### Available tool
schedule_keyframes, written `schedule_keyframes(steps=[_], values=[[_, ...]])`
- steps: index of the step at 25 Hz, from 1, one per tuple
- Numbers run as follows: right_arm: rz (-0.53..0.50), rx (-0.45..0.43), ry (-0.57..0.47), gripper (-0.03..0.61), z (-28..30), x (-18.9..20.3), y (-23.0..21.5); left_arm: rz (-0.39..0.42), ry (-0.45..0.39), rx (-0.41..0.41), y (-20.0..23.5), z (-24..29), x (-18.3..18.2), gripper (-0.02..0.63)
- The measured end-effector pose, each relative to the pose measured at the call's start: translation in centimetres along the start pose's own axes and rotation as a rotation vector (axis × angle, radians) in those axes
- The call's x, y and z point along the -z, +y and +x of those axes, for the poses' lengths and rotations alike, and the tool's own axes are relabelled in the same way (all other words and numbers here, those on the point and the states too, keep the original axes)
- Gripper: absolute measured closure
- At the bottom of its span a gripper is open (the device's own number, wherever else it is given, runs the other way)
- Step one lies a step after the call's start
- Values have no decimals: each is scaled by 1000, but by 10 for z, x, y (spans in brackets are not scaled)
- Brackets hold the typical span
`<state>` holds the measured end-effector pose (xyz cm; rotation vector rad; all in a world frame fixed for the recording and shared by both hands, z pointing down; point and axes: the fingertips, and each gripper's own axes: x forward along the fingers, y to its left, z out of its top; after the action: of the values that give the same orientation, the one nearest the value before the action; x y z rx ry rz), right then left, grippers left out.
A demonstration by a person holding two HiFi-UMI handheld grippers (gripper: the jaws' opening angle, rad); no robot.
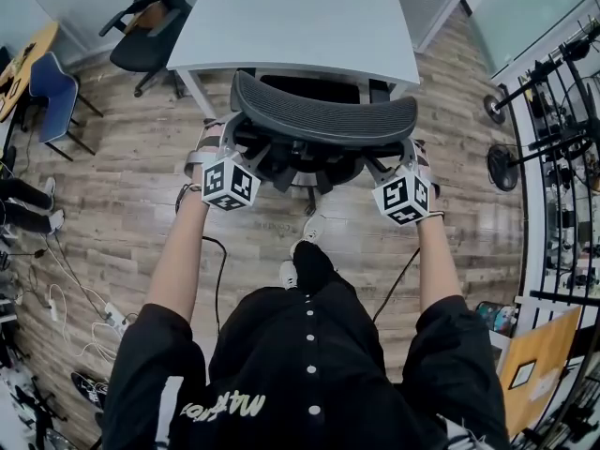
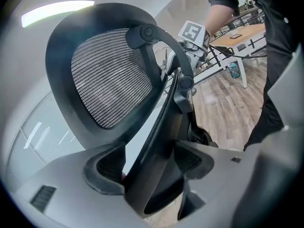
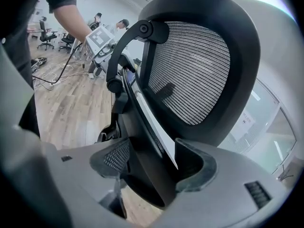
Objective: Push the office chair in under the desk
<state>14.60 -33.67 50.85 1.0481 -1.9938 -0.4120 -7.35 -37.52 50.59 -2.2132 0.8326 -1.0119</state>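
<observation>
A wood floor (image 1: 131,195) runs through an office. A pale desk (image 1: 291,17) stands at the top of the head view, a glass wall lies to its right, and cables (image 1: 56,298) trail at the lower left. A second black chair (image 1: 141,26) and a blue chair (image 1: 52,87) stand off to the left, well apart from the desk.

The chair (image 1: 323,115) sits right at the desk's near edge. The front of its seat is in shadow under the top, while its mesh backrest is still out in front of the edge and faces the person.

The left gripper (image 1: 220,143) is at the backrest's left end. In the left gripper view, its jaws are partly apart and closed on the dark frame of the backrest, with a pad (image 2: 107,175) pressed against each side.

The right gripper (image 1: 412,157) is at the right end. In the right gripper view, its jaws grip the frame the same way, and the pads (image 3: 197,170) bracket the rim.

Both of the person's arms reach forward, and a shoe (image 1: 305,262) shows below the chair.
</observation>
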Motion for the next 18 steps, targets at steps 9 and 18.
schedule_keyframes(steps=[9, 18], values=[[-11, 15, -3, 270, 14, -3, -10, 1, -4, -6, 13, 11, 5, 281], [-25, 24, -16, 270, 33, -8, -23, 3, -6, -19, 28, 26, 12, 278]])
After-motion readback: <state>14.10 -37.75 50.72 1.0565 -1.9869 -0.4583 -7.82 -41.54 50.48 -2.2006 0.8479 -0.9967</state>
